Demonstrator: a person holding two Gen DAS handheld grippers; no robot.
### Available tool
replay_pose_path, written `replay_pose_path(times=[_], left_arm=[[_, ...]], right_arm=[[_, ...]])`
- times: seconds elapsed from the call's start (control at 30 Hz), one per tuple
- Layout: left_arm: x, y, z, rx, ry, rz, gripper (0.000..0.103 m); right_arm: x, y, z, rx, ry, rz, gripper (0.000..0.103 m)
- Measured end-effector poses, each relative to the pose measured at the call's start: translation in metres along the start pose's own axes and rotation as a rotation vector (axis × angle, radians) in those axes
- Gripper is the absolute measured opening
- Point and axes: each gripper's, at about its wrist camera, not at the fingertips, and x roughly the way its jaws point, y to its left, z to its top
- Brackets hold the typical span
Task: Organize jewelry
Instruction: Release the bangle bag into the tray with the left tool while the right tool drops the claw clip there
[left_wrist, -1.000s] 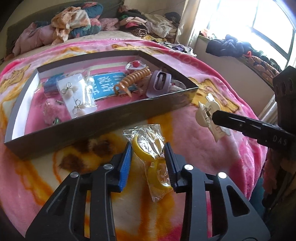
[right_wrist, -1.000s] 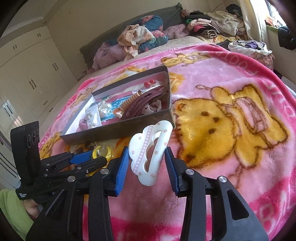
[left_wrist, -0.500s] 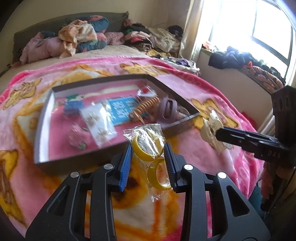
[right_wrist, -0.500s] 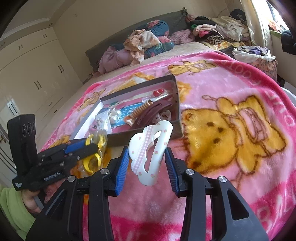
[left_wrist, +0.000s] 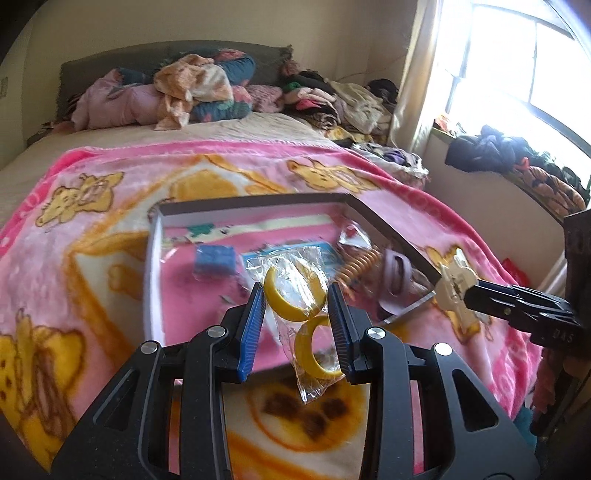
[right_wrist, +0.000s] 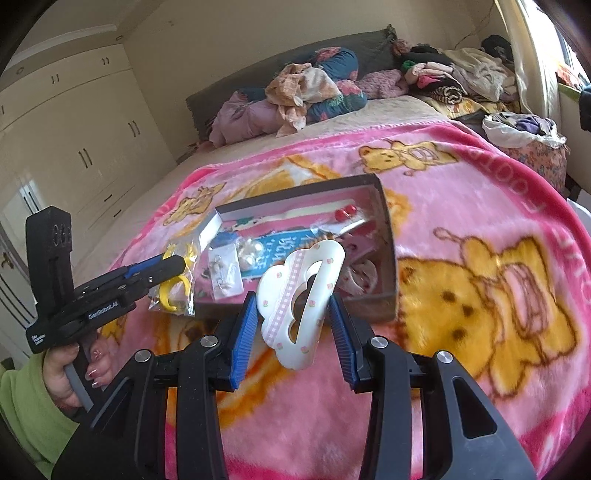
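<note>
Left wrist view: left gripper (left_wrist: 295, 317) clamped on a clear packet of yellow hoops (left_wrist: 301, 306), its blue pads (left_wrist: 252, 332) pressed to the packet's sides; packet tail hangs below the fingers. Behind it the box (left_wrist: 255, 205), dark-walled with a pink floor, runs from 9 to 3 o'clock; its near wall is hidden by the gripper and its contents are smeared by blur. Legible inside: blue block (left_wrist: 215, 260), orange spiral clip (left_wrist: 358, 266), mauve claw clip (left_wrist: 397, 275). At 3 o'clock the right gripper (left_wrist: 467, 291) enters, cut off by the frame edge, carrying a cream hair claw (left_wrist: 456, 282) seen edge-on. Against the earlier frame, the box sits lower and nearer under the packet, which then hung over bare blanket (left_wrist: 92, 229). Right wrist view: the right gripper (right_wrist: 293, 325) is closed at medium width on the cream hair claw (right_wrist: 301, 299), tilted, its top overlapping the box (right_wrist: 388, 258) at 12 o'clock. At 9 o'clock the left gripper (right_wrist: 177, 264), angled downward, holds the packet (right_wrist: 177, 280) just beside the box's left corner, earlier well short of it. A hand (right_wrist: 70, 365) in a green sleeve (right_wrist: 26, 406) grips its handle, partly cropped.
</note>
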Motion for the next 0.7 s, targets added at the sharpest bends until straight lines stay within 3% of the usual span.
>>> replay_pose_path(times=[0.7], left_arm=[[0.021, 0.049, 0.007, -0.074, 0.001, 0.078, 0.026]], right_arm=[[0.050, 0.021, 0.047, -0.070, 0.018, 0.018, 0.038]])
